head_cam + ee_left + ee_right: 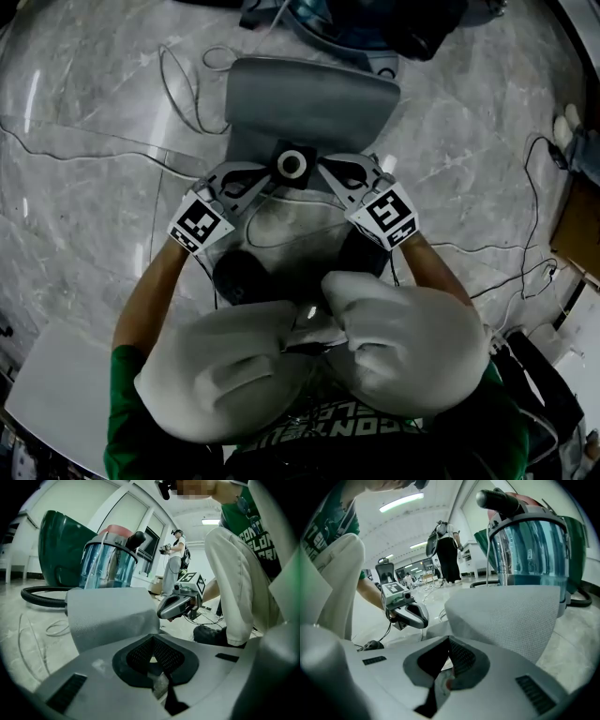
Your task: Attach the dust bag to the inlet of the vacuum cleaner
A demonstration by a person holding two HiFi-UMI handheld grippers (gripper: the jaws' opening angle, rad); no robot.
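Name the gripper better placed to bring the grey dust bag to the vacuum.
The right gripper, narrowly: it and the left gripper clamp the grey fabric dust bag's black collar, but the green vacuum cleaner lies rightward.

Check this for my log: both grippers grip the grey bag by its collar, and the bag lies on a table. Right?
No table: the bag lies on the floor, as the head view shows. The left gripper and right gripper do grip it by its collar.
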